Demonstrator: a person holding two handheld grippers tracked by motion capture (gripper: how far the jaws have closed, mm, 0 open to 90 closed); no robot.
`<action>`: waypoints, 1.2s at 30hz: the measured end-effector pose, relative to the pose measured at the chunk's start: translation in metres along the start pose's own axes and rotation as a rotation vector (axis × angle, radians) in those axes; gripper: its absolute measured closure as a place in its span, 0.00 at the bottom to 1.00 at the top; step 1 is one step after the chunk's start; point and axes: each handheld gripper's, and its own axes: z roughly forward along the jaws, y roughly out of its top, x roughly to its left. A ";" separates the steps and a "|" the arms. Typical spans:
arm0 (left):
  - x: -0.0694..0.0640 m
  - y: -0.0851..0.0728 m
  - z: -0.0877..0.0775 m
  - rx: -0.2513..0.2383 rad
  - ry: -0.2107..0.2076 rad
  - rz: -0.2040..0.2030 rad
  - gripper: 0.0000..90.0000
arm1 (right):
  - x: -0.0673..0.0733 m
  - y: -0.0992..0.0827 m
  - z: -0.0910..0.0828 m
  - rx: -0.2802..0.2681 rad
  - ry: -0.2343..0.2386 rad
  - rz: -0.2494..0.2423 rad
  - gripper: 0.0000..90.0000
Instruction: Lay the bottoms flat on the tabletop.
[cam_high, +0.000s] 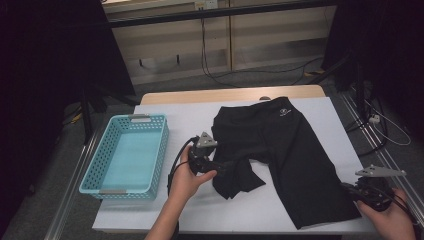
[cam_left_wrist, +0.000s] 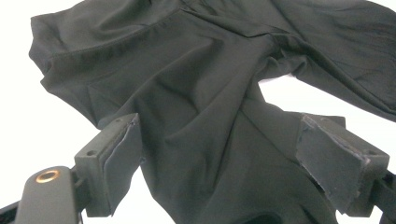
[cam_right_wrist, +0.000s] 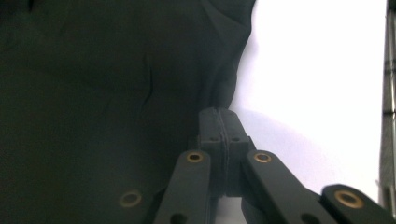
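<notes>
Black stretchy shorts (cam_high: 285, 155) run lengthwise away from the person; left gripper (cam_left_wrist: 219, 172) gapes around the crumpled near leg, right gripper (cam_right_wrist: 219, 123) clamped tight at the other hem's edge.

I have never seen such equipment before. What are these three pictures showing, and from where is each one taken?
A person sits at a table and holds a hand-operated two-jaw gripper in each hand; there is no robot arm. The wide picture comes from a camera above the white table. The other two pictures come from small cameras riding on the grippers, looking along their jaws.

On the table lie black shorts and, to the left, an empty light blue basket.

The left gripper has its jaws open, with one crumpled leg of the shorts lying between them; the pads do not press on it. The right gripper is shut at the edge of the other leg, but whether cloth is pinched between the pads cannot be seen.
</notes>
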 end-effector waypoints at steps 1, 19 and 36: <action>0.000 0.000 0.000 0.001 0.001 0.001 0.17 | 0.000 0.000 0.000 0.010 -0.002 -0.002 1.00; 0.002 -0.004 0.001 0.011 0.004 -0.008 0.17 | -0.008 0.031 0.035 -0.163 0.002 0.067 0.78; 0.002 -0.007 0.000 0.017 0.008 -0.009 0.17 | -0.017 0.016 0.028 -0.135 -0.006 0.055 0.92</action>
